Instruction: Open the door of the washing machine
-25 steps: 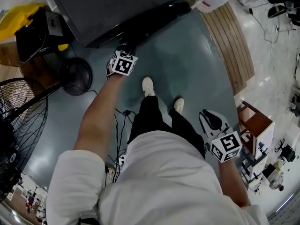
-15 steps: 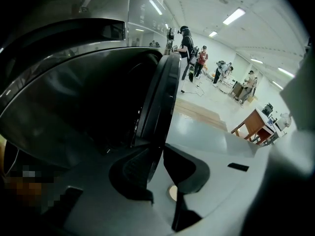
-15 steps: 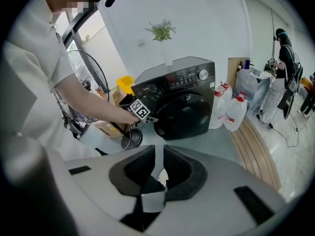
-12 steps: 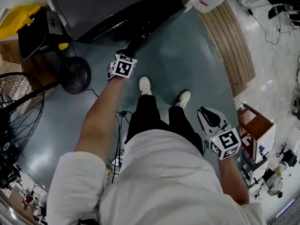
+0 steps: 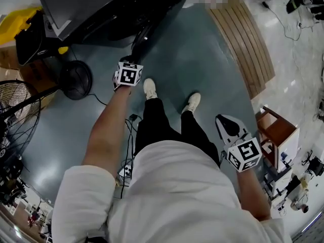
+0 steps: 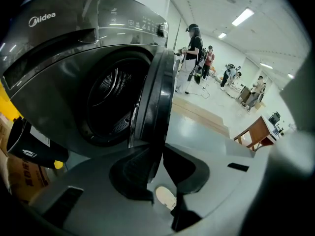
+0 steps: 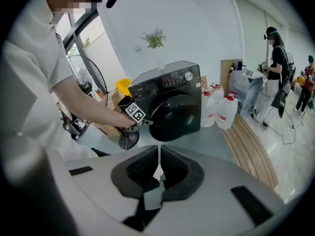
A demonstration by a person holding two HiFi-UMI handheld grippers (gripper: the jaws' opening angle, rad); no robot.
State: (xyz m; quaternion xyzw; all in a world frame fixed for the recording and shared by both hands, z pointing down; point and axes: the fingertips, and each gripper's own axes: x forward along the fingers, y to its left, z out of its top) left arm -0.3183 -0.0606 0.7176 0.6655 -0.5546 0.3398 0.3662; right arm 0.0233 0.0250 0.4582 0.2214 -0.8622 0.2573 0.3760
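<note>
Two tongs | left tongs [image 6: 158,151] just closing, pinching door [image 6: 155,90] edge | right tongs [image 7: 159,150] pressed together

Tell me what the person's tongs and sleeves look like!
The left tongs and right tongs are grey with black ribbed pads. Each carries a white cube with black square markers. The person wears a white short-sleeved shirt.

I see washer [image 6: 64,68] dk grey, glossy; door [image 6: 156,87] blk. Floor [image 5: 202,59] blue-grey, shoes [image 5: 149,88] wht, planks [image 5: 248,44] lt brown, striped. Marker cube [image 5: 127,75] blk/wht squares.
</note>
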